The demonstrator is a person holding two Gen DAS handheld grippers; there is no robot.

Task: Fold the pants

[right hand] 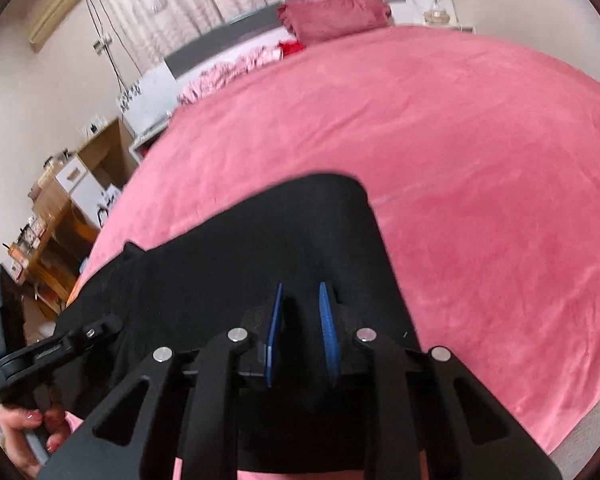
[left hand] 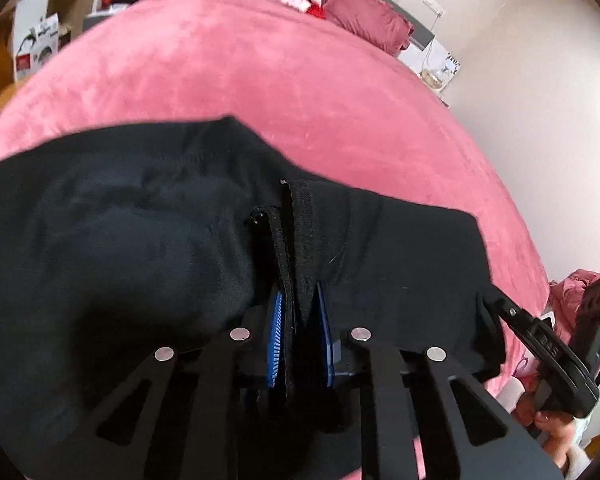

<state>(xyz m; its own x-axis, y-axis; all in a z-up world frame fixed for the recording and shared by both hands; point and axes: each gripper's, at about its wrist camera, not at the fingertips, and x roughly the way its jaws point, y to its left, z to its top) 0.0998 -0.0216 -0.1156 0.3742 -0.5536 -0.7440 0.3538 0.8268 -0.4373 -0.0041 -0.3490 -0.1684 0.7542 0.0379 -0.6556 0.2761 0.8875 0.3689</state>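
Note:
The black pants (left hand: pixel 140 240) hang spread between my two grippers over the pink bed (left hand: pixel 260 80). My left gripper (left hand: pixel 300 304) is shut on a thick folded edge of the pants, which runs up between its blue pads (left hand: pixel 276 320). My right gripper (right hand: pixel 300 296) is shut on the pants (right hand: pixel 300 220), with black cloth filling the gap between its blue pads (right hand: pixel 326 320). The right gripper also shows at the right edge of the left wrist view (left hand: pixel 496 304), clamped on the cloth's corner. The left gripper shows at the lower left of the right wrist view (right hand: pixel 104 326).
The bed's pink cover (right hand: pixel 460 140) spreads ahead. A dark pink pillow (left hand: pixel 364 16) and crumpled pink bedding (right hand: pixel 228 68) lie at the headboard. Wooden shelves (right hand: pixel 60 216) stand beside the bed. A nightstand (left hand: pixel 440 68) stands by the wall.

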